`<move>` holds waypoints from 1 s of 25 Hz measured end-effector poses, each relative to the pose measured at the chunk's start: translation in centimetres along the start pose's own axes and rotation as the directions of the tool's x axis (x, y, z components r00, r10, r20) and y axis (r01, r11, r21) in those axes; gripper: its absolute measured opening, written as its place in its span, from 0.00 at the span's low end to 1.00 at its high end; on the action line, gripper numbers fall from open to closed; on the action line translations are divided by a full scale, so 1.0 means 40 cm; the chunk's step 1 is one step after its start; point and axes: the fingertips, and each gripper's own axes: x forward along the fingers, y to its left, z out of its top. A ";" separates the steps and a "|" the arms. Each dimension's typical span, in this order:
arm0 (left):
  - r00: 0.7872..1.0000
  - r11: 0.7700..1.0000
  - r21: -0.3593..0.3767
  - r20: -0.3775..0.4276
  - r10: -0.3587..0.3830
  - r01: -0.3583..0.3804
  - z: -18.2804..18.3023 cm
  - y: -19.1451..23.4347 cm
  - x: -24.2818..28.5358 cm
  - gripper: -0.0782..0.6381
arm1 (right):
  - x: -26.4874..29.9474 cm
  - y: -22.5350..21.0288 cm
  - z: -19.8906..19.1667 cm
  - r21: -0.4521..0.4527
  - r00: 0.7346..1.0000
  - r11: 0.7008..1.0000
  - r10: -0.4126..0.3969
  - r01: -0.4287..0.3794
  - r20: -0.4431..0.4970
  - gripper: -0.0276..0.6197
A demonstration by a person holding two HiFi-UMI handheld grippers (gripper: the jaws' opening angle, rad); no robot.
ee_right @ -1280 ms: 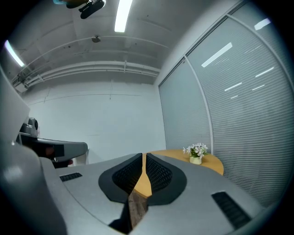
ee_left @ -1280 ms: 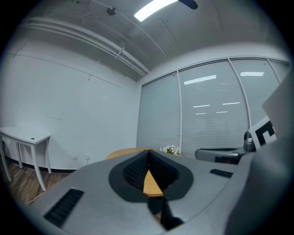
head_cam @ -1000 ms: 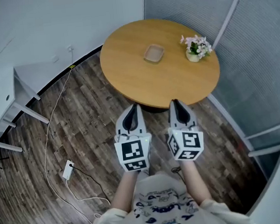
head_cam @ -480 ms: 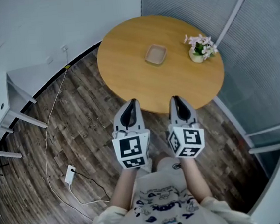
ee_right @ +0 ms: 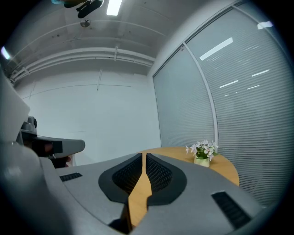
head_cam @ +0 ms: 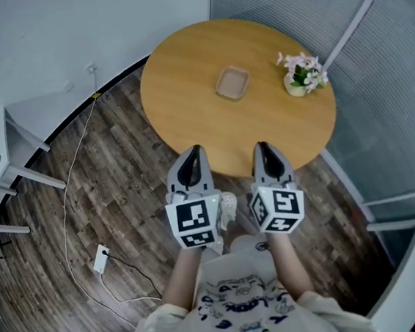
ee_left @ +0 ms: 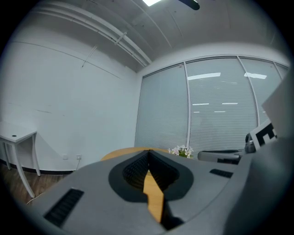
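From the head view, my left gripper (head_cam: 195,152) and right gripper (head_cam: 260,148) hang side by side, level, over the near edge of the round wooden bench (head_cam: 183,76). A small shallow tray (head_cam: 233,83) lies near the bench's middle, well apart from both. A pot of flowers (head_cam: 302,78) stands at the far right rim. A cable (head_cam: 68,206) trails over the wood floor (head_cam: 127,170) to my left.

In the left gripper view, my left gripper (ee_left: 148,153) has its jaws together with nothing between them. Only a sliver of bench (ee_left: 120,153) shows beyond, and the flowers (ee_left: 181,150) are far off to the right.

In the right gripper view, my right gripper (ee_right: 143,157) likewise has its jaws closed on nothing. The flowers (ee_right: 202,150) are ahead on the right of the bench (ee_right: 227,169).

I judge this an approach stance, with nothing taken up. Gripping the tray would call for a forward reach and parted jaws.
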 end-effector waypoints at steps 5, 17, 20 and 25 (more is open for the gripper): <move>1.000 1.000 0.001 0.000 0.016 -0.016 0.014 0.013 0.082 0.12 | 0.085 -0.024 0.023 0.001 1.000 1.000 0.017 -0.017 0.006 0.08; 0.999 0.999 0.007 -0.016 0.049 -0.049 0.042 0.020 0.339 0.12 | 0.333 -0.124 0.048 0.023 0.999 0.999 0.042 -0.042 -0.021 0.08; 0.998 0.998 0.001 -0.028 0.055 -0.055 0.049 0.015 0.404 0.12 | 0.389 -0.146 0.063 0.027 0.998 0.998 0.052 -0.052 -0.031 0.08; 0.998 0.998 0.001 -0.036 0.060 -0.060 0.065 0.005 0.506 0.12 | 0.485 -0.194 0.079 0.026 0.997 0.998 0.060 -0.059 -0.043 0.08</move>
